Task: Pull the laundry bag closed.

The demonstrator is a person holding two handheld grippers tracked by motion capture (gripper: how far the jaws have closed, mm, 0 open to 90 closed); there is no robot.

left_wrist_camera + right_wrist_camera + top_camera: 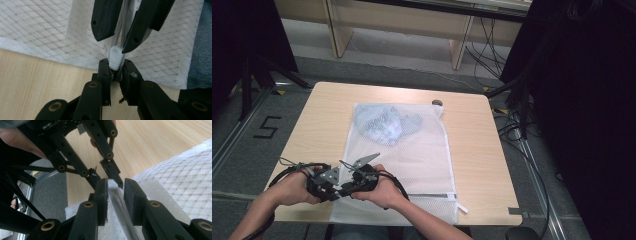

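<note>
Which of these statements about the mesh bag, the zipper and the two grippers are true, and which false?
1. The white mesh bag lies flat on the wooden table. True.
2. The bag is empty. False: pale blue cloth sits in its far end.
3. The left gripper holds the white zipper pull. True.
4. The right gripper hovers over the bag's far end. False: it meets the left gripper at the near edge.
</note>
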